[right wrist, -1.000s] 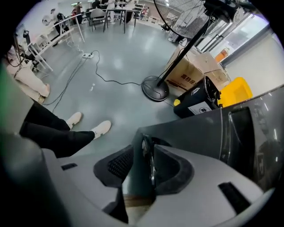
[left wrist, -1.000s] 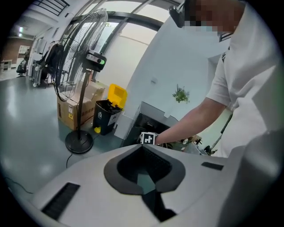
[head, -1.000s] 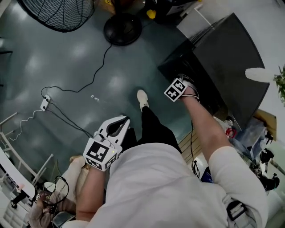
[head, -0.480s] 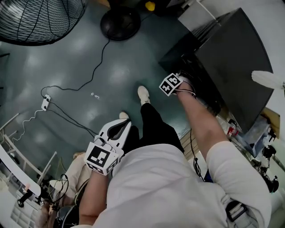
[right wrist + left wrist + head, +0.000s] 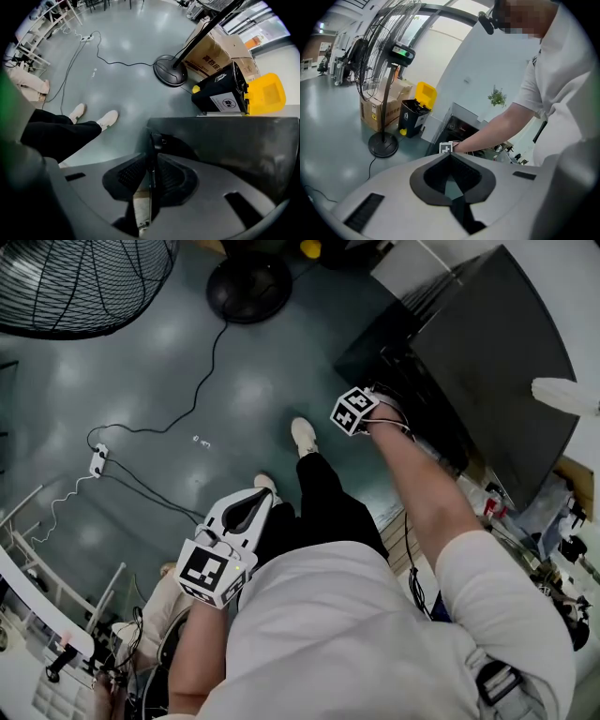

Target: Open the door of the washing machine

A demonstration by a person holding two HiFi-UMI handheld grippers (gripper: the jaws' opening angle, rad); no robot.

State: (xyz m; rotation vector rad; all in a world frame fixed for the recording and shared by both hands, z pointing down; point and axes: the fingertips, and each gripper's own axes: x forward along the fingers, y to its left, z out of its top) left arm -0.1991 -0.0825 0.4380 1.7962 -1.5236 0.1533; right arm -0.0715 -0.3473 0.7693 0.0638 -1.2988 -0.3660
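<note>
The washing machine [image 5: 487, 362] is standing as a dark, flat-sided box with sharp corners and a smooth matte skin, at two o'clock in the head view. In the right gripper view a thin, dark, upright door edge [image 5: 151, 140] is rising from a curved recess in the machine's front.

The right tongs [image 5: 151, 157] are pointing steeply down and straddling that door edge. Their ribbed black pads [image 5: 127, 174] are sitting on either side of it and closing in, with a narrow gap still showing on each side, so they are not yet clenched on it. The left tongs [image 5: 449, 157] are hanging at seven o'clock from the right ones, well apart from the machine. Their smooth pale shells are meeting at the tips, clenched on nothing.

The glossy grey-green floor [image 5: 141, 381] is spreading wide towards nine and ten o'clock. A thin black cable [image 5: 202, 381] is snaking across it to the round base of a wire-caged fan [image 5: 248, 287] at twelve o'clock. The person's white shoe [image 5: 302, 437] is resting just beside the machine's front, at nine o'clock from the right tongs. A black bin with a yellow lid [image 5: 234, 93] is crowding the machine's far side.
</note>
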